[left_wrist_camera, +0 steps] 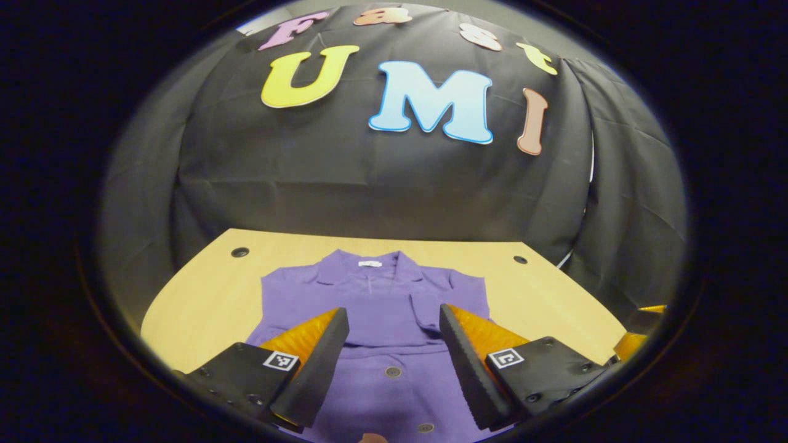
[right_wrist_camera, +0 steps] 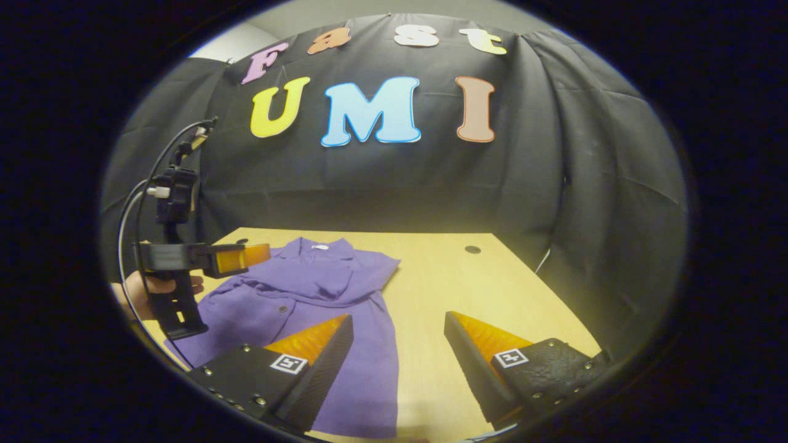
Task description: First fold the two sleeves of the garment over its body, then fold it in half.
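A purple buttoned garment [left_wrist_camera: 375, 295] lies flat on the wooden table [left_wrist_camera: 203, 295], its collar [left_wrist_camera: 369, 264] toward the back wall. Both sleeves lie folded inward over the chest [left_wrist_camera: 431, 304]. My left gripper [left_wrist_camera: 393, 312] hovers open above the garment's middle, with a button [left_wrist_camera: 392, 371] showing between its fingers. In the right gripper view the garment [right_wrist_camera: 308, 289] lies to the left. My right gripper [right_wrist_camera: 399, 319] is open over the garment's right hem edge and bare table. The left gripper [right_wrist_camera: 246, 255] is held by a hand [right_wrist_camera: 151, 286] above the garment's left side.
The table [right_wrist_camera: 492, 289] has small round holes near its back corners [left_wrist_camera: 239, 251] [left_wrist_camera: 520, 259] [right_wrist_camera: 472, 249]. Black cloth walls close in the back and both sides. Bare wood lies right of the garment. A cable [right_wrist_camera: 132, 203] loops off the left gripper.
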